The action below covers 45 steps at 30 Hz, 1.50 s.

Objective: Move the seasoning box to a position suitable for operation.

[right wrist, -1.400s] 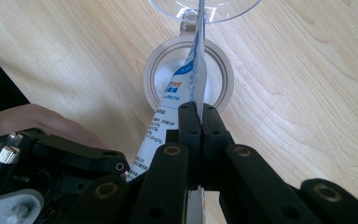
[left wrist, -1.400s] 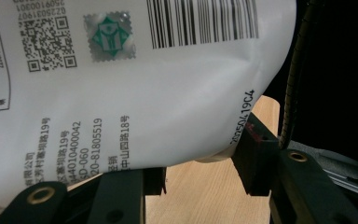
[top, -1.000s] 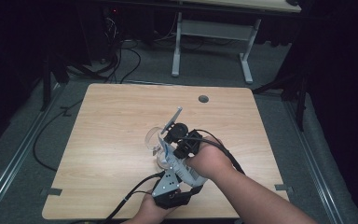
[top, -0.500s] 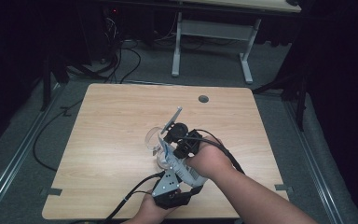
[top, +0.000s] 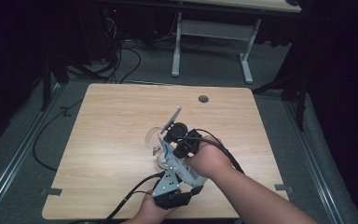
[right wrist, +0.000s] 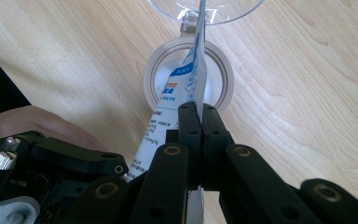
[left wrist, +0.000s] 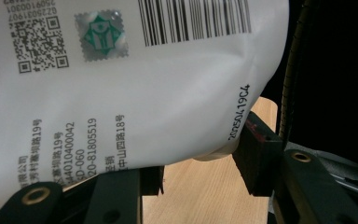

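A white pouch (left wrist: 121, 93) printed with barcodes and blue text is held between both grippers near the table's front middle. My left gripper (left wrist: 200, 172) is shut on the pouch's bulging body, one pad pressing on each side. My right gripper (right wrist: 199, 121) is shut on the pouch's (right wrist: 179, 88) thin edge. The pouch's corner points down into a round beige-rimmed jar (right wrist: 151, 74) whose clear lid (right wrist: 205, 9) is flipped open. In the high view the right gripper (top: 167, 140) sits just above the left gripper (top: 165, 161), with the jar (top: 153, 137) to their left.
The wooden table (top: 112, 116) has a round cable hole (top: 203, 99) near its far edge. Black cables trail from the grippers off the front edge. A second desk's white frame (top: 214, 32) stands on the floor behind, and cables lie at the left.
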Motion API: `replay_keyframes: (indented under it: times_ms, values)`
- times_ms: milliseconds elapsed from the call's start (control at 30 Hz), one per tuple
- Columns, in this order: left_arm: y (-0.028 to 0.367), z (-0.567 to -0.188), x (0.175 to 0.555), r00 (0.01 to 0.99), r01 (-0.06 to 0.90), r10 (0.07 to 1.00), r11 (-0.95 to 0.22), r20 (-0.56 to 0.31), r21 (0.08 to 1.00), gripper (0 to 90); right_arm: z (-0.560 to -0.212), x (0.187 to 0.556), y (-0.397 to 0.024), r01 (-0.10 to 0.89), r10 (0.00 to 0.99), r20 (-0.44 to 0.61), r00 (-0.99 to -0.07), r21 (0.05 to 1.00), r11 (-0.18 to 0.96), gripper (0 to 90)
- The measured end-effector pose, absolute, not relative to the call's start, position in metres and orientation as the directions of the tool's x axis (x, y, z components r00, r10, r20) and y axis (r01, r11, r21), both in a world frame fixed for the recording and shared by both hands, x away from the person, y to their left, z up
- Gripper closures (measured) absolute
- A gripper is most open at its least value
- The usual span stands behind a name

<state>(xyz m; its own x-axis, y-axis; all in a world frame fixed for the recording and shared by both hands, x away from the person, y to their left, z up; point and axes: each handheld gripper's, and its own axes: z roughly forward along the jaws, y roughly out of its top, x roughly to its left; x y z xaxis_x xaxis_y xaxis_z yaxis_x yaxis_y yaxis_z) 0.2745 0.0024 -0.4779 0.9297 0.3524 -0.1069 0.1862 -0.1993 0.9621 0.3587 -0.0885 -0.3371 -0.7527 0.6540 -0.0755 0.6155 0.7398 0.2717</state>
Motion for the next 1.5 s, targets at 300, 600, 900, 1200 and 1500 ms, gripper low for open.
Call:
replay_keyframes:
  times_ms: [300, 600, 900, 1200, 1500]
  values:
    - [0.0031, -0.4771, 0.2748, 0.928, 0.186, 0.356, -0.194, -0.107, 0.963, 57.4, -0.3371, 0.3591, -0.0867, 0.611, 0.652, -0.077, -0.755, 0.278, 0.741, 89.8]
    - [0.0035, -0.4769, 0.2749, 0.928, 0.185, 0.356, -0.191, -0.108, 0.964, 57.5, -0.3364, 0.3590, -0.0859, 0.608, 0.649, -0.082, -0.757, 0.278, 0.744, 89.8]
    - [0.0034, -0.4769, 0.2746, 0.929, 0.183, 0.355, -0.191, -0.106, 0.964, 57.6, -0.3364, 0.3585, -0.0860, 0.607, 0.649, -0.085, -0.756, 0.278, 0.744, 89.8]
    - [0.0034, -0.4765, 0.2742, 0.930, 0.183, 0.352, -0.190, -0.108, 0.965, 57.4, -0.3364, 0.3585, -0.0859, 0.607, 0.649, -0.084, -0.756, 0.277, 0.745, 89.8]
    - [0.0036, -0.4761, 0.2744, 0.930, 0.182, 0.352, -0.189, -0.107, 0.965, 57.3, -0.3365, 0.3586, -0.0854, 0.607, 0.649, -0.085, -0.756, 0.278, 0.744, 89.8]
